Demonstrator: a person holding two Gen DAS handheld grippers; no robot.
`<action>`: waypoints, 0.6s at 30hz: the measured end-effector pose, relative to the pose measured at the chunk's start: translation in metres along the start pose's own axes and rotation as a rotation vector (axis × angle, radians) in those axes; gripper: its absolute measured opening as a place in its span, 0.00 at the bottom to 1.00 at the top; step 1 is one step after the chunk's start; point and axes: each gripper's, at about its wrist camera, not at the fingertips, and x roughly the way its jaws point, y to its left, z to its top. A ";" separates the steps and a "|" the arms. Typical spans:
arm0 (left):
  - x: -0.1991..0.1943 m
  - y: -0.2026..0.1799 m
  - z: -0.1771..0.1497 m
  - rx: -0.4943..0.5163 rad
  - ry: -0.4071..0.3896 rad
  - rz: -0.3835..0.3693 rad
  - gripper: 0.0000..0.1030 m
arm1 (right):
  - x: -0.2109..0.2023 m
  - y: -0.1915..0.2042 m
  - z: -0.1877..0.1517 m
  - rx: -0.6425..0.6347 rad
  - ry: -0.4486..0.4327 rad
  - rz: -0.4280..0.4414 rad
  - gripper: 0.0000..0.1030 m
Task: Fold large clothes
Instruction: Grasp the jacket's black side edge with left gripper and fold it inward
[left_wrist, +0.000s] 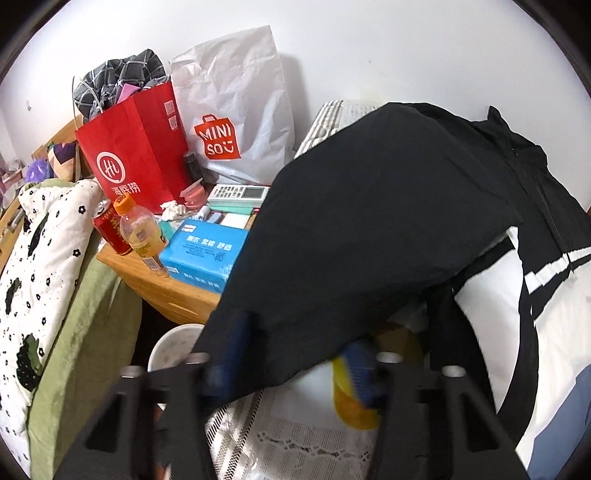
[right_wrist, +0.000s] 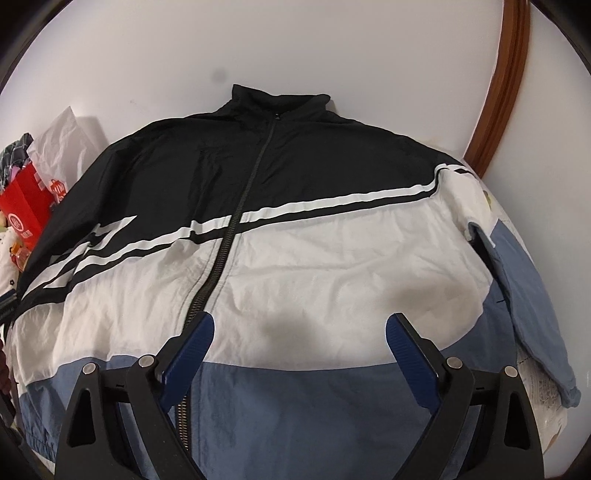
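Note:
A large zip jacket (right_wrist: 295, 258), black on top, white in the middle and blue at the hem, lies spread front-up on a bed. My right gripper (right_wrist: 299, 332) hovers open over its lower front, with nothing between its blue pads (right_wrist: 192, 343). One blue sleeve (right_wrist: 524, 295) lies along the right side. In the left wrist view the black sleeve (left_wrist: 369, 229) stretches from the jacket's shoulder down to my left gripper (left_wrist: 297, 356). Its end lies between the blurred blue pads (left_wrist: 236, 343), which still stand apart around the cloth.
A wooden nightstand (left_wrist: 177, 295) left of the bed carries a red paper bag (left_wrist: 136, 147), a white shopping bag (left_wrist: 236, 110), a blue tissue pack (left_wrist: 203, 254), a bottle (left_wrist: 142, 236) and a remote (left_wrist: 240, 194). A flowered pillow (left_wrist: 40, 258) lies at far left. A yellow object (left_wrist: 354, 410) sits under the sleeve.

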 end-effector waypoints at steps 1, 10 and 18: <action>-0.001 0.000 0.002 0.001 0.002 -0.006 0.21 | -0.001 -0.002 0.001 0.001 0.000 0.000 0.91; -0.048 -0.017 0.036 0.013 -0.096 -0.001 0.07 | -0.018 -0.019 0.009 -0.005 -0.053 0.009 0.91; -0.098 -0.083 0.076 0.101 -0.225 -0.102 0.07 | -0.037 -0.034 0.014 -0.026 -0.113 0.043 0.91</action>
